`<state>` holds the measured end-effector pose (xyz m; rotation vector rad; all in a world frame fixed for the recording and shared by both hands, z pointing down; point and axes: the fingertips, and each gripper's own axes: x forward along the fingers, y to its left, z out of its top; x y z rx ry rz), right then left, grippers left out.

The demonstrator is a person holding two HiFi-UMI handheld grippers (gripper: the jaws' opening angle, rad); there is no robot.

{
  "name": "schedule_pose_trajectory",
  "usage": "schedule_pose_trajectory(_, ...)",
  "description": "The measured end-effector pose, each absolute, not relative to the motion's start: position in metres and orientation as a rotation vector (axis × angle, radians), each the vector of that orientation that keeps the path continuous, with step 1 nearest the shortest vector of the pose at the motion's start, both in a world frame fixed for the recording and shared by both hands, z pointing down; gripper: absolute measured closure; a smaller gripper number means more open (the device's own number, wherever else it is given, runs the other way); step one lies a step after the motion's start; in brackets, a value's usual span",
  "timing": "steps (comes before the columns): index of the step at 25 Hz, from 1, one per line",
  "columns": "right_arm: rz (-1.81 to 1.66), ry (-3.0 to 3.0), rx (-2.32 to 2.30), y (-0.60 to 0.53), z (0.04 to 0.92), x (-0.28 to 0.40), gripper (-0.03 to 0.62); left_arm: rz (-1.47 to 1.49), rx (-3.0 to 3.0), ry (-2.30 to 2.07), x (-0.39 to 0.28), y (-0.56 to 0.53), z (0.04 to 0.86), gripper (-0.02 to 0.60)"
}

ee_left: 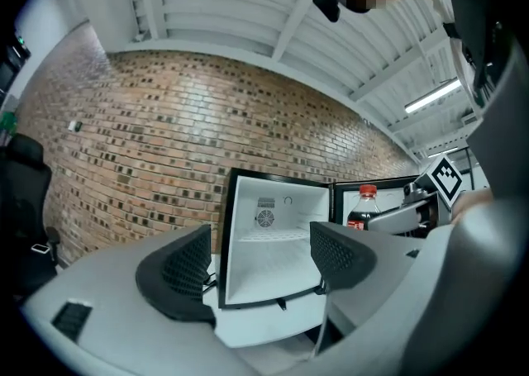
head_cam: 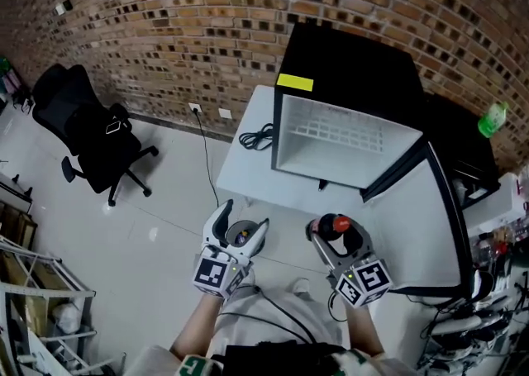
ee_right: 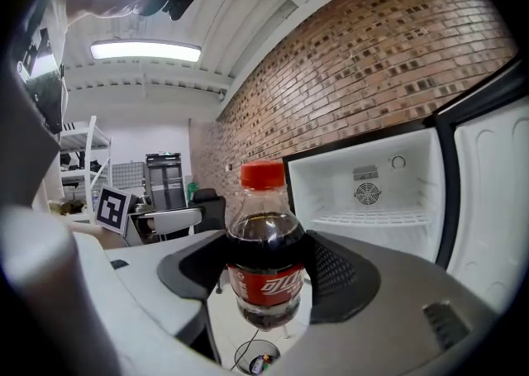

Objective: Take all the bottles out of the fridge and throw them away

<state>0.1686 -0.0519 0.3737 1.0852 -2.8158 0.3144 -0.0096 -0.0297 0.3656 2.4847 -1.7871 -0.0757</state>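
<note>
Facing the open fridge (head_cam: 331,130), both grippers are held out in front of it, off the near edge of the desk (head_cam: 248,159) on which the fridge stands.

Right gripper (ee_right: 264,271): fingers closed partway on the body of a cola bottle (ee_right: 263,242). The bottle is upright with its red cap up, and its dark liquid and red label are seen between the fingers. It is held outside the fridge, beside the open door (head_cam: 413,226) and over the floor.

Left gripper (ee_left: 260,259): fingers spread wide, with nothing gripped. The fridge interior and its wire shelf (ee_left: 277,235) are seen through the gap.

A round bin (head_cam: 240,236) is seen on the floor in front of the fridge, below the left gripper. An office chair (head_cam: 91,130) is noted well left of the fridge, by the brick wall (head_cam: 207,19).
</note>
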Motion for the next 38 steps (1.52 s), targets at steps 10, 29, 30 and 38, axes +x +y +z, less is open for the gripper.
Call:
schedule_pose_trajectory(10,0.381,-2.85,0.692,-0.048,0.404,0.074,0.284,-0.013,2.297,-1.973,-0.071,0.001,0.392,0.216)
schedule_pose_trajectory(29,0.429,-2.561,0.328,-0.019,0.607,-0.046,0.284,0.052,1.997,-2.012,-0.147,0.036,0.491,0.216)
schedule_pose_trajectory(30,0.437,-2.535,0.323,-0.017,0.626,-0.049,0.284,0.05,1.983,-2.009,-0.152,0.036,0.498,0.216)
schedule_pose_trajectory(38,0.463,-2.324,0.259,-0.014,0.808,-0.073,0.286,0.071,1.945,-1.953,-0.185,0.019,0.585,0.216)
